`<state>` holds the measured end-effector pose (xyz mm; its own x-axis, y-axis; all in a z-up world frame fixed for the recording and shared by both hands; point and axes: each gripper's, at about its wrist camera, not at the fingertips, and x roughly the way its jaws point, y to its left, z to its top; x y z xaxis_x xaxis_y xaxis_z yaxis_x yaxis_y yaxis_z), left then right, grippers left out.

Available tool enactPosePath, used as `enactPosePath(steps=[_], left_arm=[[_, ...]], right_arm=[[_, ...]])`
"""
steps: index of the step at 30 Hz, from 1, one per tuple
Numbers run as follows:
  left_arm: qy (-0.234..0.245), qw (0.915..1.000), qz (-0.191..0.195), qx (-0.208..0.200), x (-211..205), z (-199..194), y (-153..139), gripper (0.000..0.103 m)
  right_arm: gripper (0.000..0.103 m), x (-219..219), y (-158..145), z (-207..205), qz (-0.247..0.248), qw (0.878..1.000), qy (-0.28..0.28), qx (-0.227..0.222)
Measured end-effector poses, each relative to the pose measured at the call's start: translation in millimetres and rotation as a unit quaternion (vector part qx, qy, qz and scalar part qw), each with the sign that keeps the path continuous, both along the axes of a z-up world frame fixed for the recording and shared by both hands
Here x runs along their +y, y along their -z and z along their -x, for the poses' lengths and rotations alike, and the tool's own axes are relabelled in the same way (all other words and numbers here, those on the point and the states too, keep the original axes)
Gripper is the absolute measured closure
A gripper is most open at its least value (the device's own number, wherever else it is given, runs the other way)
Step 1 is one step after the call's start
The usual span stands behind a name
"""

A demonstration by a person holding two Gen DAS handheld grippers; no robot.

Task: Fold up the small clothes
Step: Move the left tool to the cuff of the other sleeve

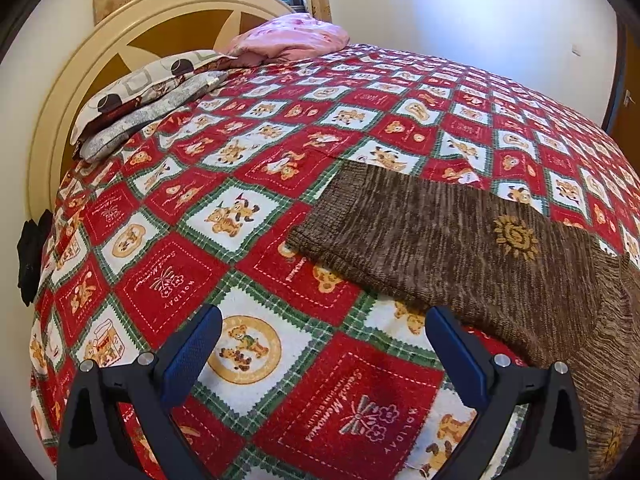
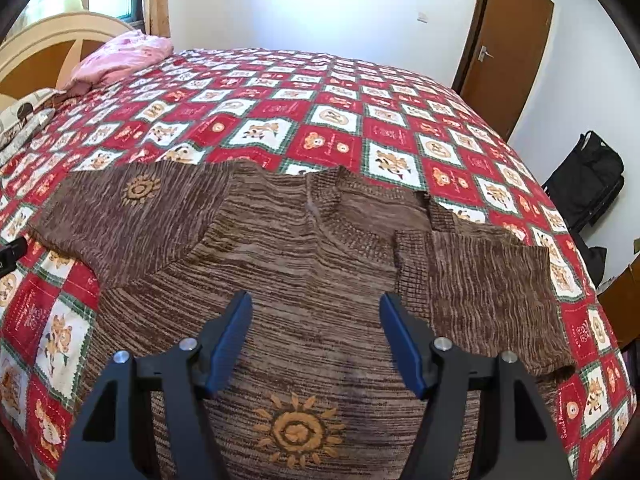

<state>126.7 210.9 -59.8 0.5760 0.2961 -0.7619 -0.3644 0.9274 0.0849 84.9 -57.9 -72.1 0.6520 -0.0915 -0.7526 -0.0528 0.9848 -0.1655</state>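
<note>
**Brown sweater spread on the quilt, both grippers wide and empty**

Taking the sweater (image 2: 304,264) as the landmark: far to its left, at the head of the bed, a stack of patterned pillows (image 1: 148,96) leans against the cream headboard (image 1: 80,92), with a pink bundle (image 1: 292,38) beside them; what the bundle is cannot be made out. The left gripper (image 1: 324,328) hangs over bare bedspread (image 1: 224,168) just left of the sweater, jaws wide apart, holding nothing. From that camera only one sleeve and part of the body show; the rest runs off the right edge.

The sweater lies flat on the bedspread, collar away from the camera, its left sleeve stretched out, its right sleeve doubled back on itself. The hem is cut off by the bottom of the right wrist view. The right gripper (image 2: 316,308) hovers over the chest, jaws wide, gripping nothing. Right of the sweater, beyond the bed, stand a brown door (image 2: 504,48) and a dark bag (image 2: 588,184), its details unclear.
</note>
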Motion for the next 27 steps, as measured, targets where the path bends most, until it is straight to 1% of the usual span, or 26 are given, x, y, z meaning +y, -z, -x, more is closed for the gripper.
enactPosePath(steps=[8, 18, 20, 23, 25, 27], left_arm=[[-0.019, 0.9998, -0.004, 0.001, 14.9, -3.9, 2.4, 0.001], [-0.052, 0.9983, 0.021, 0.011, 43.7, -10.6, 12.9, 0.001], [-0.062, 0.9973, 0.037, 0.011, 52.1, -10.3, 15.6, 0.001], [-0.077, 0.9944, 0.073, 0.001, 66.5, -9.2, 19.3, 0.001], [-0.089, 0.9914, 0.097, -0.007, 76.1, -8.4, 21.5, 0.001], [-0.098, 0.9864, 0.131, -0.019, 84.8, -7.4, 25.2, 0.001]], right_arm=[[0.033, 19.7, 3.3, -5.5, 0.013, 1.000, -0.022, 0.005], [0.033, 33.6, 6.6, -7.9, 0.013, 0.999, -0.038, 0.009], [0.033, 33.4, 6.8, -7.2, 0.009, 0.999, -0.039, 0.010], [0.033, 29.1, 5.9, -5.4, 0.001, 0.999, -0.035, 0.009], [0.033, 24.8, 5.1, -5.2, -0.009, 0.999, -0.032, 0.009], [0.033, 21.1, 4.4, -5.2, -0.015, 0.999, -0.027, 0.008]])
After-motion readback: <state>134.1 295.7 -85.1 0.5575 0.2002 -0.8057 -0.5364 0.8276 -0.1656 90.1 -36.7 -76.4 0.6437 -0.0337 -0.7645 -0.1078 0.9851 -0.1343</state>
